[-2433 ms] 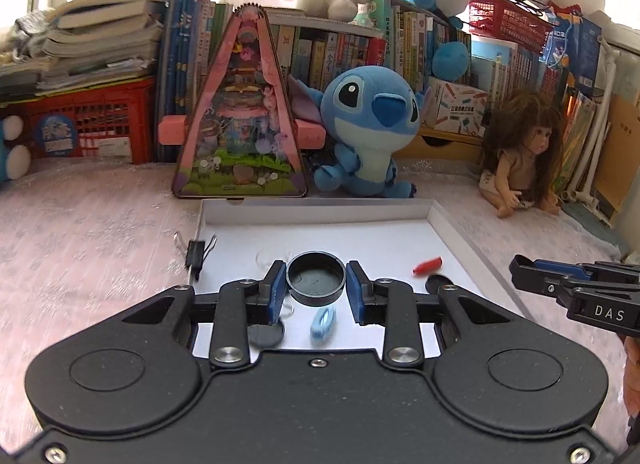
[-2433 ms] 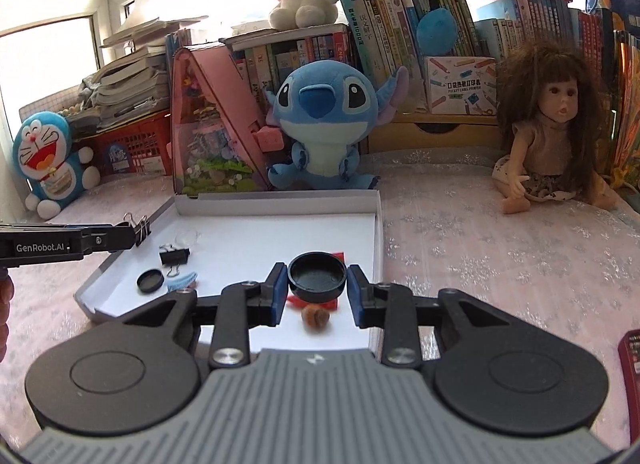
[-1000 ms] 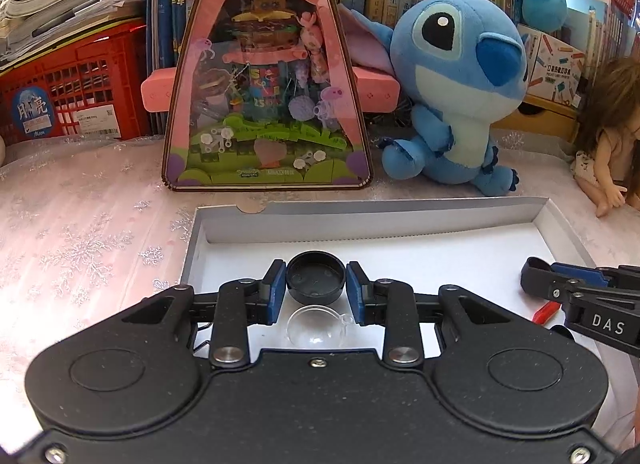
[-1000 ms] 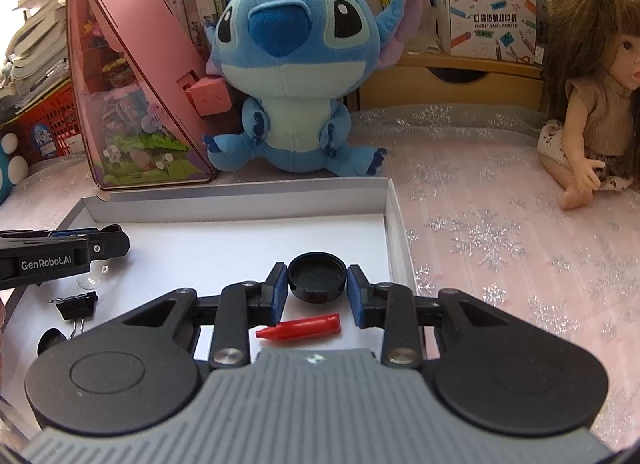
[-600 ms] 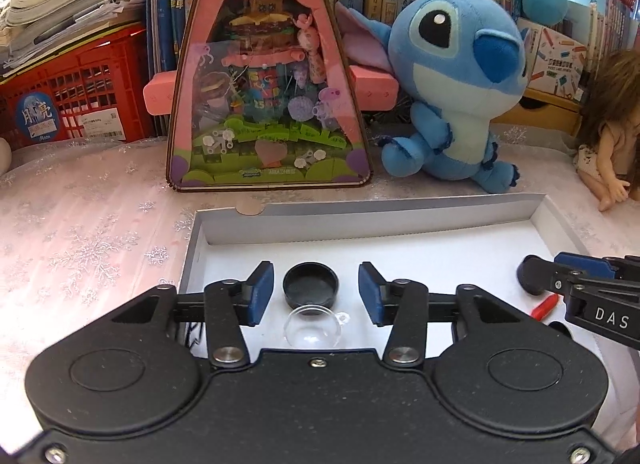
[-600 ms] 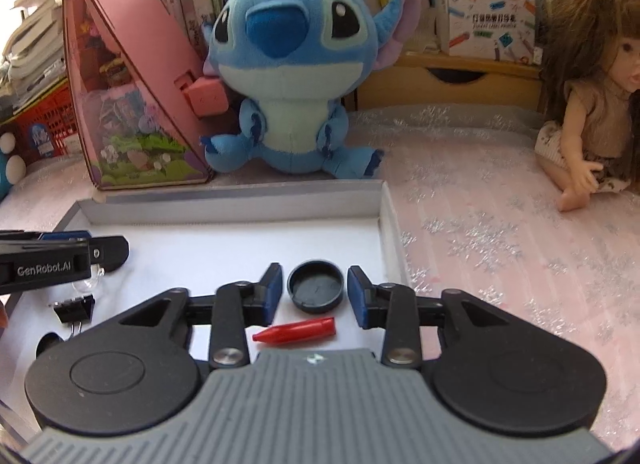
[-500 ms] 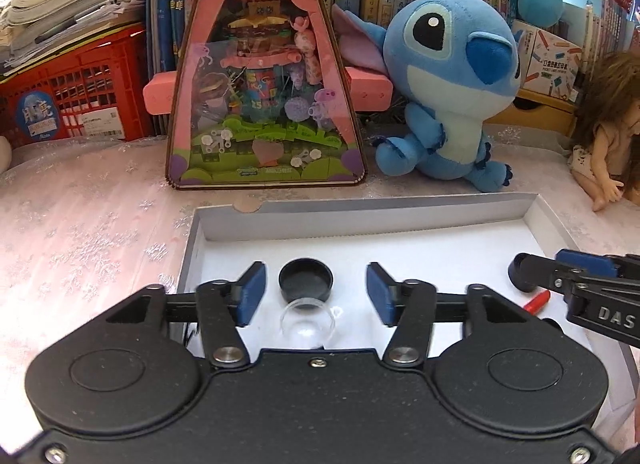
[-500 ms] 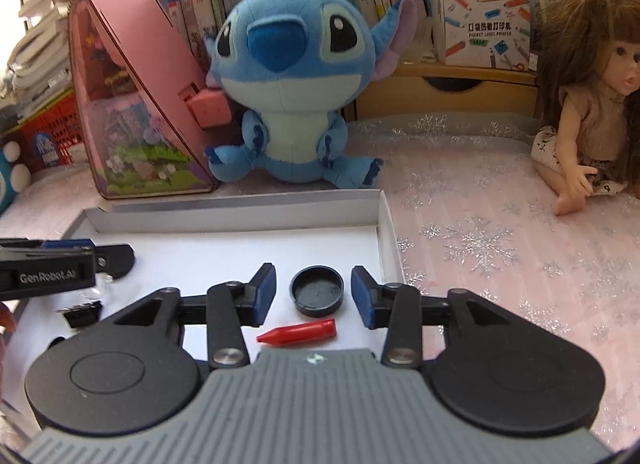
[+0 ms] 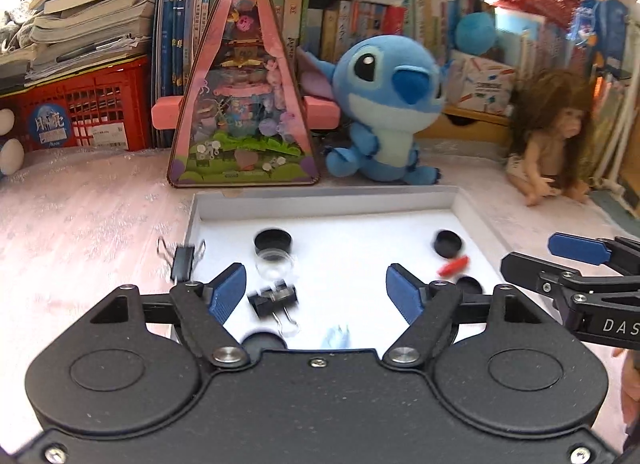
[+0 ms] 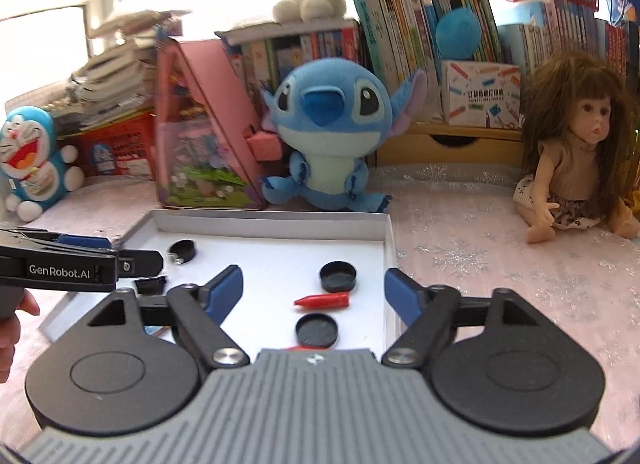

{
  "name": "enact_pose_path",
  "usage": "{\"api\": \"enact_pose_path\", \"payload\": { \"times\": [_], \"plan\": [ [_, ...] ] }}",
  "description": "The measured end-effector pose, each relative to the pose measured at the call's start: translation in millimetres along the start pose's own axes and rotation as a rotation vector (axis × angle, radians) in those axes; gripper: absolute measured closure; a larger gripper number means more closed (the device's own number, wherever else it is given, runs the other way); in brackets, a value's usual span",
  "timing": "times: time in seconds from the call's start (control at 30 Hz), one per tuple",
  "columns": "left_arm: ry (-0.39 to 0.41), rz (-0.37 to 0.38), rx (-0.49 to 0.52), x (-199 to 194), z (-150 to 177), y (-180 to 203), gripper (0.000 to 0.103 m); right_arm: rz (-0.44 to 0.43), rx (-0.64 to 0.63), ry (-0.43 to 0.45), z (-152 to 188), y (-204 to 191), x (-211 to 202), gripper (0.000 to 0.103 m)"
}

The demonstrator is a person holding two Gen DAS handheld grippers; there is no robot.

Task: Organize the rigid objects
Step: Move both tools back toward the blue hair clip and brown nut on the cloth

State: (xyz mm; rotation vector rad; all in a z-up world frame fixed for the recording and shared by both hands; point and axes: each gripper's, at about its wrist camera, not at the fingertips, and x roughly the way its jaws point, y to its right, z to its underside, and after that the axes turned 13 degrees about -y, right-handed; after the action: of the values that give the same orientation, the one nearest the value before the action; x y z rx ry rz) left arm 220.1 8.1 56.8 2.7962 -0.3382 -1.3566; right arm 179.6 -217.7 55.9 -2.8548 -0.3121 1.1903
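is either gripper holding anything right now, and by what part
Nothing is held. The left gripper and right gripper have just been opening, nothing between their jaws; the black caps lie in the tray.

The tray [image 10: 384, 230] is white inside. In it lie black caps [image 10: 338, 276], a red crayon [image 10: 322, 301] and a black binder clip [image 9: 274, 298]. The bench [image 10: 500, 264] wears pale pink cloth with silver snowflakes. Behind sit a blue plush [image 10: 326, 136] and a pink triangular toy house [image 9: 244, 104].
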Motion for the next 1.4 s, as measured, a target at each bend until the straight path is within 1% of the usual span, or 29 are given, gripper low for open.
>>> {"api": "enact_pose_path", "payload": {
  "times": [0.13,0.23,0.33,0.63,0.8,0.93,1.2,1.4],
  "plan": [
    [0.007,0.01,0.016,-17.3,23.8,3.3,0.026,-0.024,-0.039,0.016,15.3,-7.1,-18.9,0.013],
    [0.009,0.014,0.029,-27.7,41.7,6.3,0.026,-0.024,-0.077,0.035,28.4,-14.4,-31.3,0.01],
    [0.014,0.025,0.044,-37.5,57.8,9.6,0.026,-0.022,-0.114,0.047,40.0,-20.9,-41.0,0.01],
    [0.024,0.047,0.104,-58.0,103.7,24.5,0.025,-0.034,-0.154,0.052,69.8,-29.2,-57.0,0.007],
    [0.01,0.062,0.117,-62.2,122.3,26.3,0.025,-0.04,-0.185,0.049,84.4,-34.0,-60.5,0.005],
    [0.006,0.055,0.12,-65.5,134.3,26.6,0.025,-0.044,-0.199,0.044,94.5,-37.3,-61.6,0.004],
    [0.001,0.056,0.133,-74.2,156.1,26.1,0.024,-0.055,-0.197,0.027,110.6,-37.6,-65.1,0.004],
    [-0.015,0.072,0.144,-78.6,170.9,28.0,0.024,-0.059,-0.206,0.009,121.4,-39.2,-66.8,0.004]
  ]
}}
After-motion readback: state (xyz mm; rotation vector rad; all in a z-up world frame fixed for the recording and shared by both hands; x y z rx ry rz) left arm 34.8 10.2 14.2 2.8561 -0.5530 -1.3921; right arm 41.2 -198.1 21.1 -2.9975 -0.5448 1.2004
